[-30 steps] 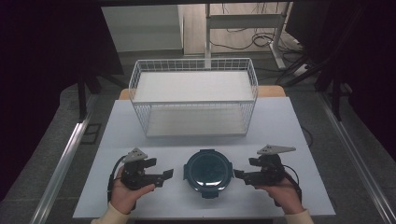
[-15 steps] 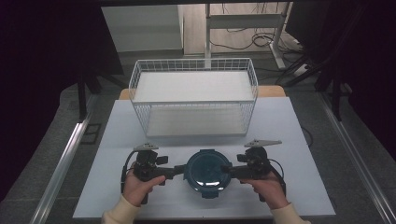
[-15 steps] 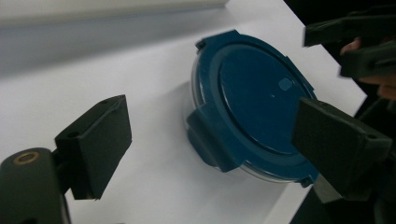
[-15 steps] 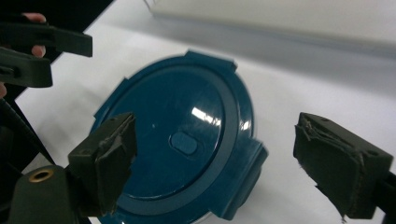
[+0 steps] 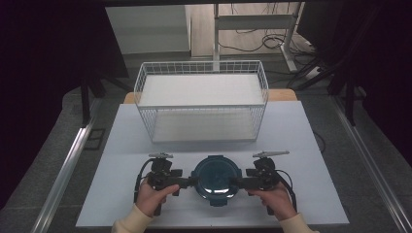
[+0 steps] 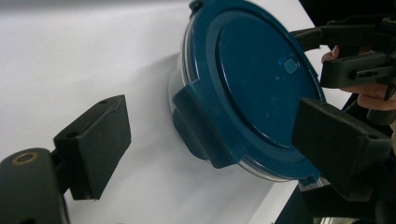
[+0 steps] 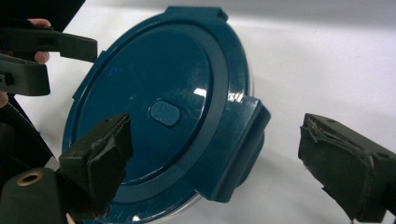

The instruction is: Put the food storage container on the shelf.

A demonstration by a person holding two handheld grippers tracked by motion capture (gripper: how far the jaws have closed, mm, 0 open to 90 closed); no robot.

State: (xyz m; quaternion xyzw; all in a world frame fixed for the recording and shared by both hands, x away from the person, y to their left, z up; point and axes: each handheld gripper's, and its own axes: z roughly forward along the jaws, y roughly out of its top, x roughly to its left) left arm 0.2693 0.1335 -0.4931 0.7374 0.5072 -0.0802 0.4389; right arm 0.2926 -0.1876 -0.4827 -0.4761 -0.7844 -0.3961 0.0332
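A round clear container with a dark blue clip-on lid (image 5: 215,176) sits on the white table near its front edge. My left gripper (image 5: 189,181) is at the container's left side and my right gripper (image 5: 239,183) at its right side. In the left gripper view the lid (image 6: 261,79) has a side latch tab (image 6: 198,128) lying between the wide-apart jaws of my left gripper (image 6: 215,142). In the right gripper view the opposite latch tab (image 7: 240,142) lies between the spread jaws of my right gripper (image 7: 222,163). Neither pair of jaws touches the lid (image 7: 154,107).
A white wire basket (image 5: 201,99) with a white liner stands at the back middle of the table (image 5: 301,133). Bare tabletop stretches left and right of the container. A metal rail (image 5: 68,165) runs along the floor at left, and cables lie at the back right.
Both grippers have moved inward from the table's sides and now flank the container, each with a latch tab between its jaws.
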